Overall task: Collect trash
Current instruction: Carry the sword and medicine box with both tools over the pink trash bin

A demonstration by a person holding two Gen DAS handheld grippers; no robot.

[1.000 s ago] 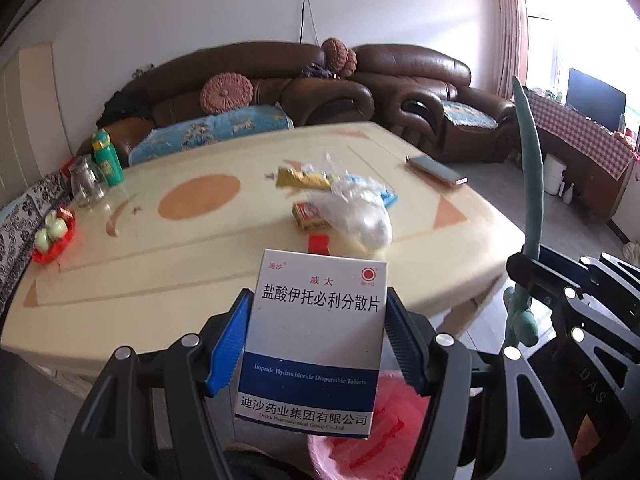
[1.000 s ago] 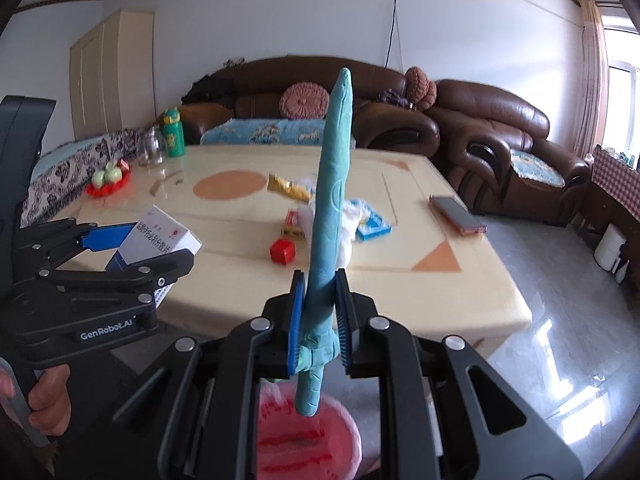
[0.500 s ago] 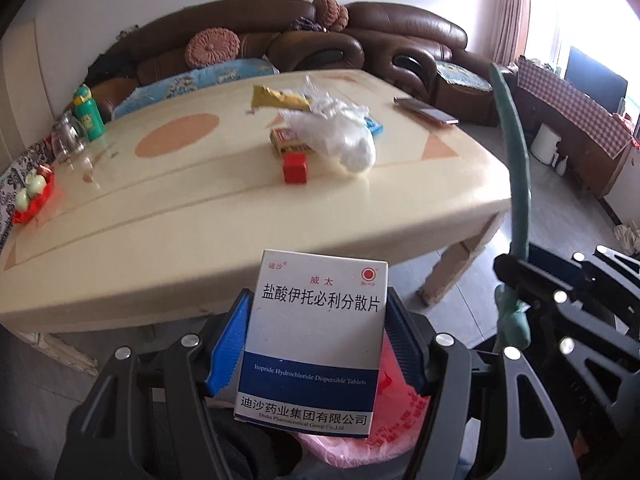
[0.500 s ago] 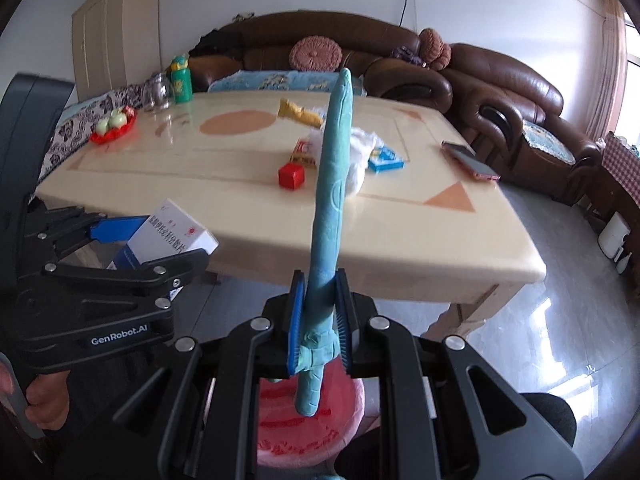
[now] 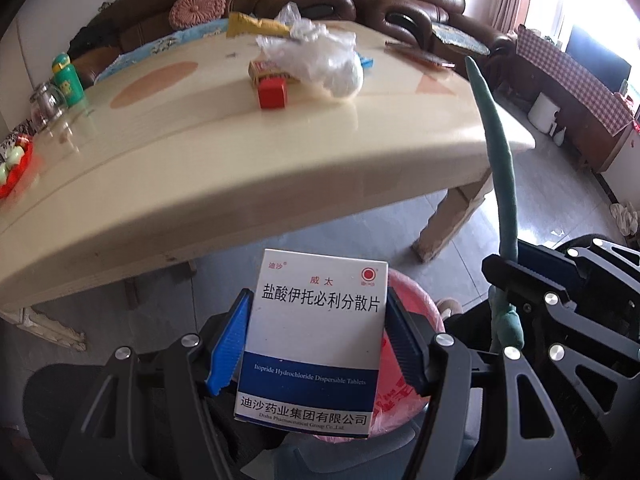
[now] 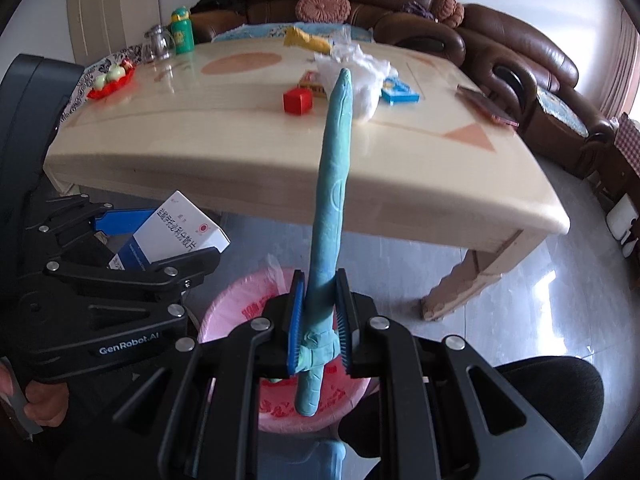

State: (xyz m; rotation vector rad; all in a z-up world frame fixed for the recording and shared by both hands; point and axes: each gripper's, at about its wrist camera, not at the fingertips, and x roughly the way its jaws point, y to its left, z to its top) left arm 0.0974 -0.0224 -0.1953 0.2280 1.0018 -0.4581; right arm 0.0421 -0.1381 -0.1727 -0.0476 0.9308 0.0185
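My left gripper (image 5: 316, 340) is shut on a white and blue medicine box (image 5: 316, 336), held above a bin lined with a pink bag (image 5: 404, 364). The box also shows in the right wrist view (image 6: 176, 236). My right gripper (image 6: 319, 320) is shut on a long teal green strip (image 6: 332, 208) that stands upright over the pink bin (image 6: 240, 312). The strip also shows in the left wrist view (image 5: 500, 152). On the table lie a red cube (image 5: 272, 94), a crumpled white plastic bag (image 5: 324, 64), a yellow wrapper (image 5: 256, 26) and a blue packet (image 6: 398, 94).
The beige table (image 5: 240, 168) stands ahead, its leg (image 5: 448, 224) near the bin. A green bottle (image 5: 66, 80), a glass jar (image 5: 48, 102), a red fruit dish (image 5: 12, 164) and a phone (image 6: 488, 104) sit on it. Brown sofas (image 6: 500, 52) stand behind.
Both grippers have dropped and pulled back from the table with their loads. They now hang over the pink bin, which shows more fully.
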